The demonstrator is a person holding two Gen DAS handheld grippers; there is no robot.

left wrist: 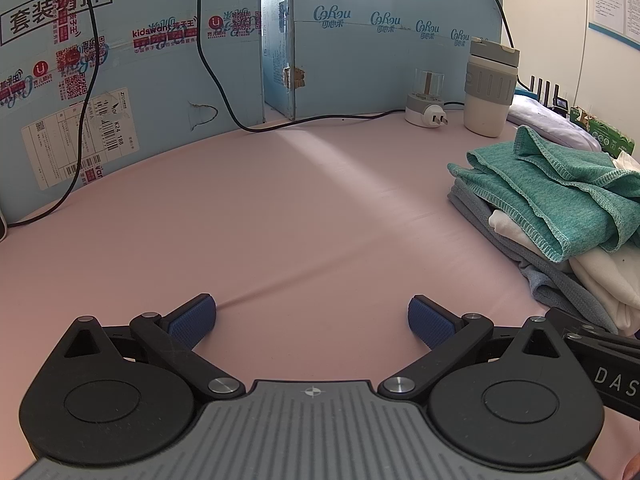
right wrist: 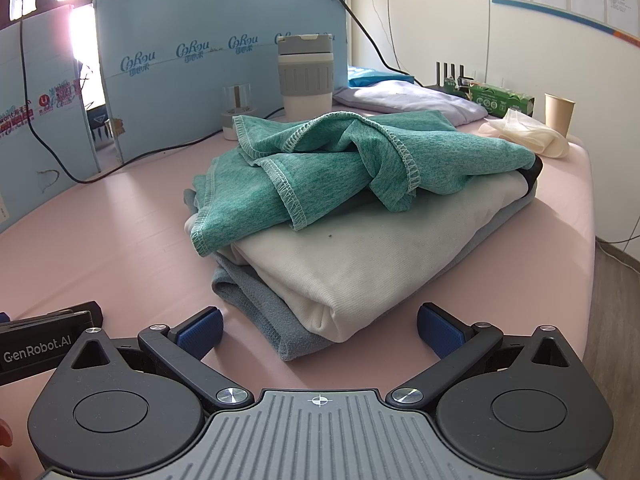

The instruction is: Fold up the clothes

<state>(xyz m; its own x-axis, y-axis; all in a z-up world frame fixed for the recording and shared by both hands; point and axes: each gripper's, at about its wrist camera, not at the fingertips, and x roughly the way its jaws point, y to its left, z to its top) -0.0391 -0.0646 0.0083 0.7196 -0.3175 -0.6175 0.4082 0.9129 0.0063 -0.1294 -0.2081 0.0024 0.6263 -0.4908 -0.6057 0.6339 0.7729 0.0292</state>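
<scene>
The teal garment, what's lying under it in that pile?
Under the teal garment lies a folded white garment, and beneath that a grey-blue cloth. A dark edge shows at the back; anything else is covered.

"kidswant" and "套装勿拆" on the blue cardboard panel (left wrist: 132, 92); "genrobot.ai" on the left gripper (right wrist: 38, 346).

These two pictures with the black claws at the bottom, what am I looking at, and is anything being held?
Each picture comes from a camera mounted on a hand-held gripper, looking forward along its two blue-padded fingers. A person carries one in each hand; no robot arm is involved. The left gripper faces bare pink tabletop. The right gripper faces a stack of clothes: a rumpled teal knit garment on a folded cream garment, over a grey-blue cloth. Behind stands a cream tumbler with a grey sleeve. Both grippers are open and hold nothing.
</scene>
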